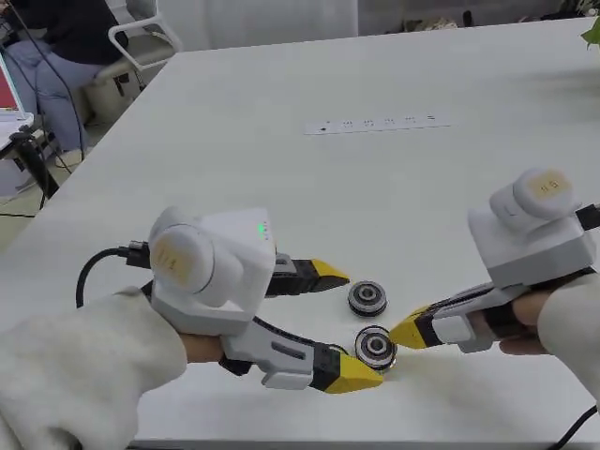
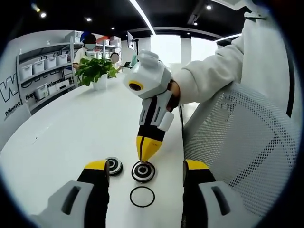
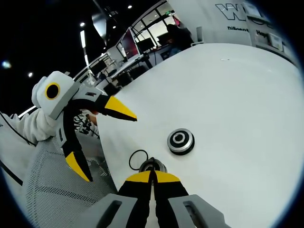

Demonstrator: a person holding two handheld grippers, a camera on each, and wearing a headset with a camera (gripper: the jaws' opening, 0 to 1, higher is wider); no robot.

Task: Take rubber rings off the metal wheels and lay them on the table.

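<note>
Left gripper (image 2: 147, 166) wide open, loose black rubber ring (image 2: 142, 196) between jaws; right gripper (image 3: 153, 175) closed, tips against silver metal wheel (image 3: 153, 166).

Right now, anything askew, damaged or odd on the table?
Nothing stands out. The far wheel and near wheel lie flat on the table; a loose rubber ring lies flat beside the near wheel.

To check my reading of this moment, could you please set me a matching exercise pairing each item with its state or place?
1 left claw
2 right claw
3 loose rubber ring
4 farther metal wheel

A flat on the table
B shut, tip at the nearer wheel
C beside one left-claw jaw tip
D open

Pairs: 1-D, 2-B, 3-A, 4-C.
</note>
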